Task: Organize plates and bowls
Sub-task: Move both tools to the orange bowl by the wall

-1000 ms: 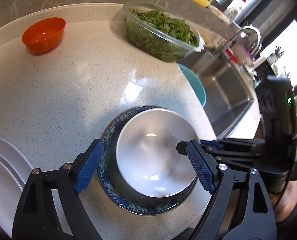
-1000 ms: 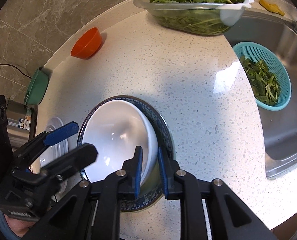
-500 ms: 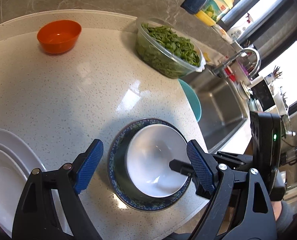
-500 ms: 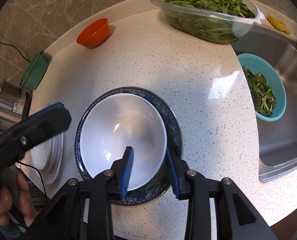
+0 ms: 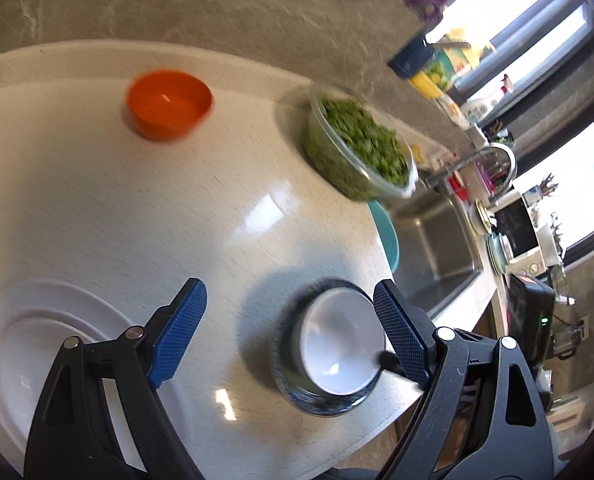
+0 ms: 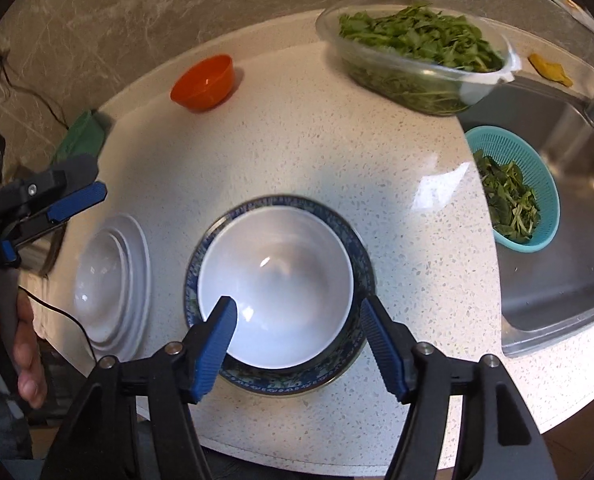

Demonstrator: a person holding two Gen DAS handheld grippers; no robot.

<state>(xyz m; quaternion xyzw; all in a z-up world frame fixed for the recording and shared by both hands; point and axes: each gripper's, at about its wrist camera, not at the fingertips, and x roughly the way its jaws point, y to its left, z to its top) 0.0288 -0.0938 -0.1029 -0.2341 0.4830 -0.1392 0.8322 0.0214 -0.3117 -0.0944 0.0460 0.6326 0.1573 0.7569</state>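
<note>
A white bowl sits inside a blue-patterned bowl near the counter's front edge; both show in the left wrist view too, white bowl in blue bowl. My right gripper is open and empty, its jaws wide either side of the white bowl's near rim. My left gripper is open and empty, raised above the counter; it also shows in the right wrist view. A stack of white plates lies left of the bowls. An orange bowl stands at the back.
A clear container of greens stands at the back right. A teal colander with greens sits at the edge of the steel sink. A green bowl is at the far left. The counter edge is close in front.
My right gripper let go of the white bowl's rim and opened wide, leaving it in the blue bowl. My left gripper pulled up and away to the left.
</note>
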